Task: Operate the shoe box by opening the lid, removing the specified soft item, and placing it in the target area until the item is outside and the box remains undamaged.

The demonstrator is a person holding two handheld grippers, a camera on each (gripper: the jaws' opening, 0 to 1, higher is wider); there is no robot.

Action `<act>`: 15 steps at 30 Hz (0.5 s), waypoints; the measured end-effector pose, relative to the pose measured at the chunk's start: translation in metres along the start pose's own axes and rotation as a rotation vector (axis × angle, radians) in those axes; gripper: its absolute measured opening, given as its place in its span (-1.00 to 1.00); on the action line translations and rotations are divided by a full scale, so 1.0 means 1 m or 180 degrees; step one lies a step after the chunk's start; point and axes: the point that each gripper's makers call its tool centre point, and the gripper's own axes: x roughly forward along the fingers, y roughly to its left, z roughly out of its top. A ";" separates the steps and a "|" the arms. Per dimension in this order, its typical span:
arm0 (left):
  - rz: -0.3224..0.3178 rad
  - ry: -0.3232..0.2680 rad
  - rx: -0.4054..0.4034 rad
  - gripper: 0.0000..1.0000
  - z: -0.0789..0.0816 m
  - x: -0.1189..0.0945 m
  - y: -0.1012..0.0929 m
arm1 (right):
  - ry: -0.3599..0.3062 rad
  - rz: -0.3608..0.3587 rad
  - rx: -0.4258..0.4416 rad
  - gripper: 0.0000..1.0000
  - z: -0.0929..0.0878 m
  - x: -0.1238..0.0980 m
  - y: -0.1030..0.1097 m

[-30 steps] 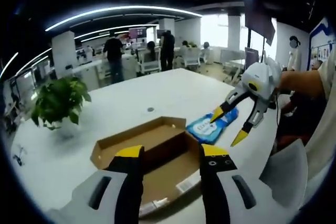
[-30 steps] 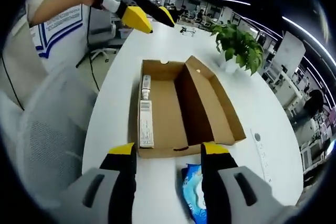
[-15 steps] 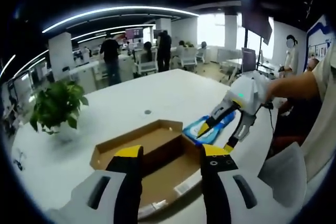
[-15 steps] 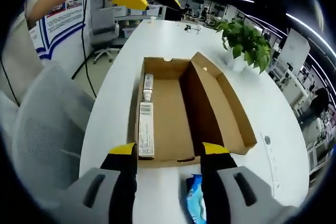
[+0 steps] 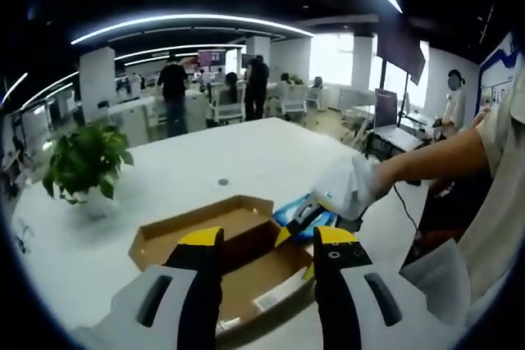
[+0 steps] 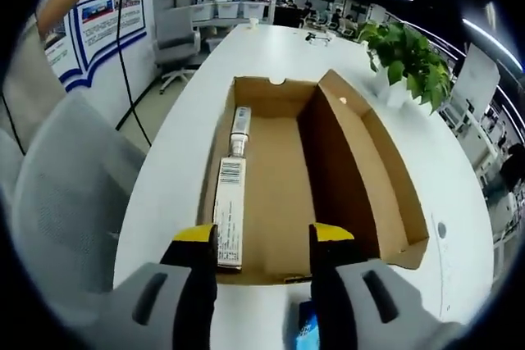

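Shoe box (image 6: 312,186): brown cardboard, lid already swung open and standing along one long side, lying on the white surface (image 5: 246,153); a long white label strip (image 6: 231,202) lies along the inner wall of the tray, which otherwise looks bare. Soft item: a blue packet (image 5: 299,206), out of the box and lying on the surface just beside the box's short end, which suggests the removal step is done or nearly so; a sliver of the same blue shows in the right gripper view low between that gripper's jaws. Right gripper (image 5: 299,220): seen in the left gripper view, reaching down at the packet with its yellow tips over it; in its own view the jaws stand spread with nothing between them, so it appears to be releasing or adjusting the packet rather than pinching it. Left gripper (image 5: 267,243): jaws spread, empty, hovering over the near edge of the box, probably held clear so the box is not knocked. Potted plant (image 5: 82,161): stands on the surface well apart from the box. Remaining work, by judgement: confirm the packet rests in the target area.
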 end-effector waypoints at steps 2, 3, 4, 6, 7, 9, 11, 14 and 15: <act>0.0011 -0.0002 -0.0020 -0.14 -0.002 -0.002 0.001 | 0.0041 0.0059 -0.0008 -0.18 -0.003 0.005 0.000; 0.0017 -0.0001 -0.0024 -0.14 -0.002 -0.004 0.001 | 0.0045 0.0080 -0.0002 -0.18 -0.004 0.008 -0.001; 0.0032 0.0002 -0.0025 -0.14 -0.004 -0.005 0.002 | 0.0058 0.0118 0.0033 -0.17 -0.005 0.011 -0.001; 0.0060 0.0011 -0.0026 -0.14 -0.007 -0.009 0.005 | 0.0045 0.0187 0.0078 -0.19 -0.003 0.016 0.000; 0.0075 0.0011 -0.0031 -0.14 -0.008 -0.010 0.006 | 0.0052 0.0226 0.0112 -0.20 -0.003 0.018 0.001; 0.0087 0.0019 -0.0037 -0.14 -0.011 -0.012 0.007 | 0.0094 0.0286 0.0131 -0.24 -0.005 0.023 0.003; 0.0099 0.0029 -0.0041 -0.14 -0.014 -0.014 0.009 | 0.0161 0.0279 0.0070 -0.23 -0.008 0.026 0.003; 0.0091 0.0032 -0.0063 -0.14 -0.016 -0.014 0.009 | 0.0140 0.0274 0.0075 -0.18 -0.005 0.025 0.000; 0.0089 0.0028 -0.0076 -0.14 -0.015 -0.013 0.008 | 0.0141 0.0255 0.0073 -0.16 -0.005 0.024 -0.002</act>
